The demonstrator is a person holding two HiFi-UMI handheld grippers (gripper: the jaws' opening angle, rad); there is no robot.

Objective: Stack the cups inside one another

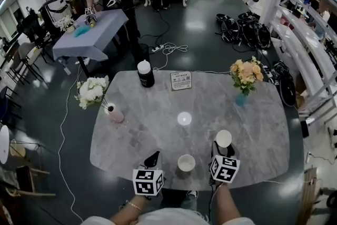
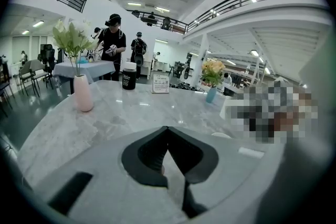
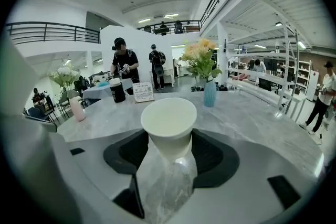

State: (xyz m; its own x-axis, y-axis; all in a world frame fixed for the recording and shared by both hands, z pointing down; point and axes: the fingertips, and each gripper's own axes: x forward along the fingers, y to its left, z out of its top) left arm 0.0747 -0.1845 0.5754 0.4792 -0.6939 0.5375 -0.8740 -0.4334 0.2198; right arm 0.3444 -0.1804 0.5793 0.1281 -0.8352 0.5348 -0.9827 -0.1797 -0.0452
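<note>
My right gripper (image 1: 222, 147) is shut on a white paper cup (image 1: 223, 138), held upright just above the marble table (image 1: 253, 129) at its front right. In the right gripper view the cup (image 3: 169, 120) sits upright between the two jaws of that gripper (image 3: 169, 140), its mouth open and empty. A second white cup (image 1: 186, 163) stands on the table between my two grippers, near the front edge. My left gripper (image 1: 153, 158) is to the left of that cup and apart from it. Its jaws (image 2: 167, 128) meet at the tips with nothing between them.
At the table's far side are a black canister with a white lid (image 1: 145, 74) and a small sign card (image 1: 181, 80). A pink vase (image 1: 115, 114) of white flowers stands at the left, a blue vase (image 1: 240, 98) of yellow flowers at the right. People work at another table (image 1: 89, 34) beyond.
</note>
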